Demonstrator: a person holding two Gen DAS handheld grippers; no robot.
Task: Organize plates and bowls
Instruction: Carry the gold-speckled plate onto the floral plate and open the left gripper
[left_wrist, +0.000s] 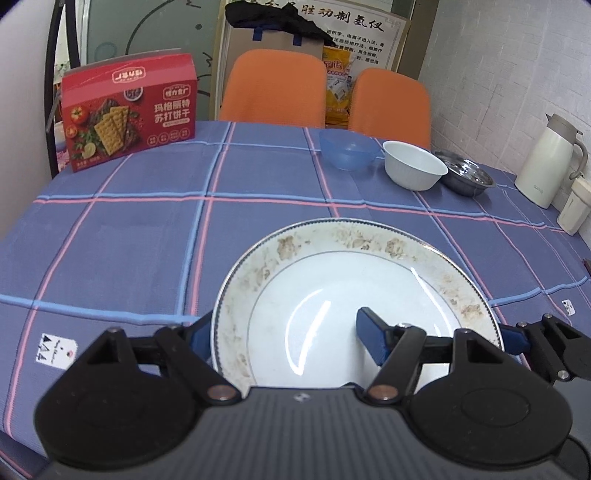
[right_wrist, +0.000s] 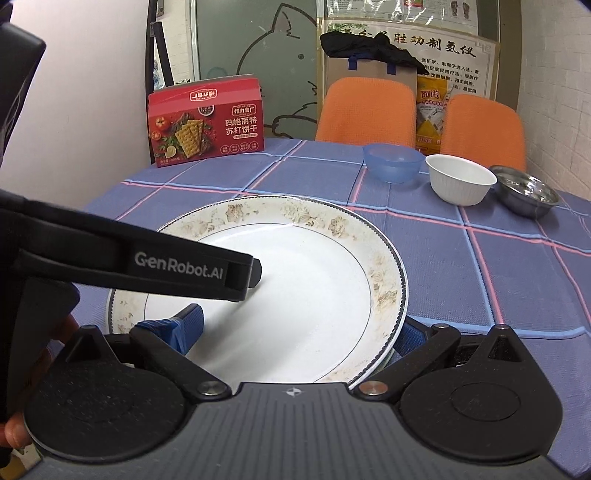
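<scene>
A large white plate (left_wrist: 314, 288) (right_wrist: 295, 288) with a worn floral rim lies close in front of both cameras. My left gripper (left_wrist: 284, 332) is open and straddles its left rim, one blue pad outside and partly hidden, the other over the well. My right gripper (right_wrist: 299, 328) is open across the right rim in the same way. The left gripper's finger (right_wrist: 236, 275) hangs over the plate. At the back right stand a blue bowl (left_wrist: 347, 151) (right_wrist: 393, 162), a white bowl (left_wrist: 413, 170) (right_wrist: 460, 184) and a steel bowl (left_wrist: 467, 177) (right_wrist: 528, 192), side by side.
A red cracker box (left_wrist: 129, 114) (right_wrist: 207, 122) stands at the back left of the checked tablecloth (left_wrist: 110, 240). Two orange chairs (left_wrist: 273, 88) sit behind the table. A cream jug (left_wrist: 550, 162) and a small white container (left_wrist: 574, 210) are at the right edge.
</scene>
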